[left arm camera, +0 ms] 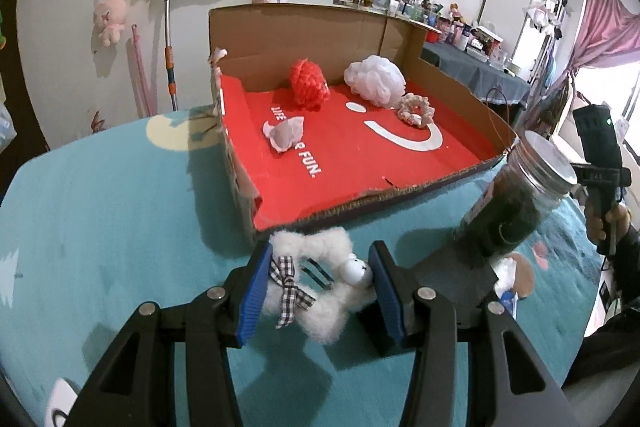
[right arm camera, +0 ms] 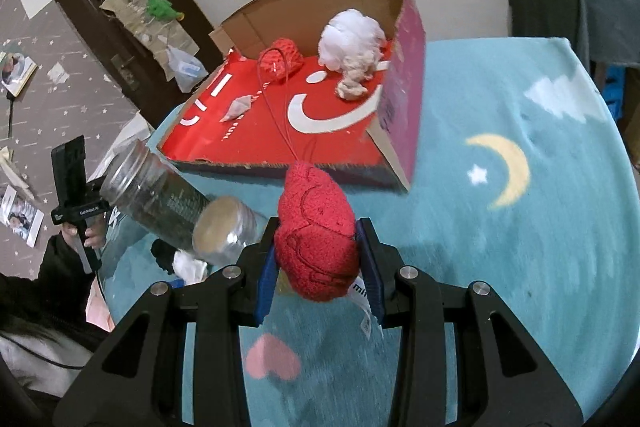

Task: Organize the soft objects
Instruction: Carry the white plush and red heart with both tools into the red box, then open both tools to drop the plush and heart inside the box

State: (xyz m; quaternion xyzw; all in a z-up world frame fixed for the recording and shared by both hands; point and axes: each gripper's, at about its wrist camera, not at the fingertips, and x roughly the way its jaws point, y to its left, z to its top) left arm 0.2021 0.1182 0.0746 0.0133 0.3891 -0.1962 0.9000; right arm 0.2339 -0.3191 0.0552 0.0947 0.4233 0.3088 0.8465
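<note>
Left tongs (left arm camera: 320,291): clamped on a white fluffy scrunchie (left arm camera: 316,279) with a checked bow and a small white animal head, its blue pads pressing both sides, held above the teal blanket (left arm camera: 120,211) just in front of the box.
Right tongs (right arm camera: 318,267): clenched on a red plush toy (right arm camera: 316,239), which bulges up between the pads; a white label hangs below it and a thin red cord runs from its top toward the box.
Cardboard box (left arm camera: 360,27): open-topped and low-walled, with a red floor bearing a white smile mark and white lettering, standing on the blanket-covered surface.
Inside the box: a red knitted ball (left arm camera: 308,83) and a white mesh bath pouf (left arm camera: 374,77) near the back wall, a pale frilly scrunchie (left arm camera: 414,109) just beside the pouf, a crumpled pale cloth (left arm camera: 284,135) toward the left wall.
Jar (left arm camera: 516,199): clear, metal-lidded, with dark contents, lying tilted on the blanket between the two tongs, close to the box's front corner.
Person: a dark-sleeved hand (left arm camera: 604,223) grips the right tool's handle at the right edge of the left wrist view.
Background: pink plush toys on the white wall, a cluttered table behind the box.
</note>
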